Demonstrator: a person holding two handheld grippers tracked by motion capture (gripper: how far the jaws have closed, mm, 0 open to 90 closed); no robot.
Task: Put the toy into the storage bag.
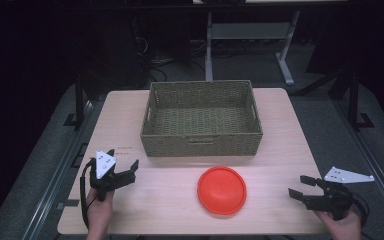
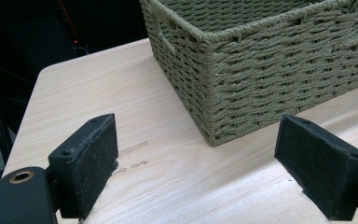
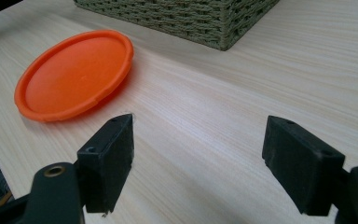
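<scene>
1. Pale wooden counter (image 1: 280, 130) carries a woven basket (image 1: 201, 119) at the back and an orange disc (image 1: 222, 190) in front of it.
2. Left tongs (image 1: 125, 165) are wide open, holding nothing.
3. Right tongs (image 1: 296, 186) are wide open too, right of the disc.

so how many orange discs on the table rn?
1. The orange disc lies flat on the table, in front of the wicker basket, apart from it, between the left tongs and right tongs. The basket looks empty.
</scene>
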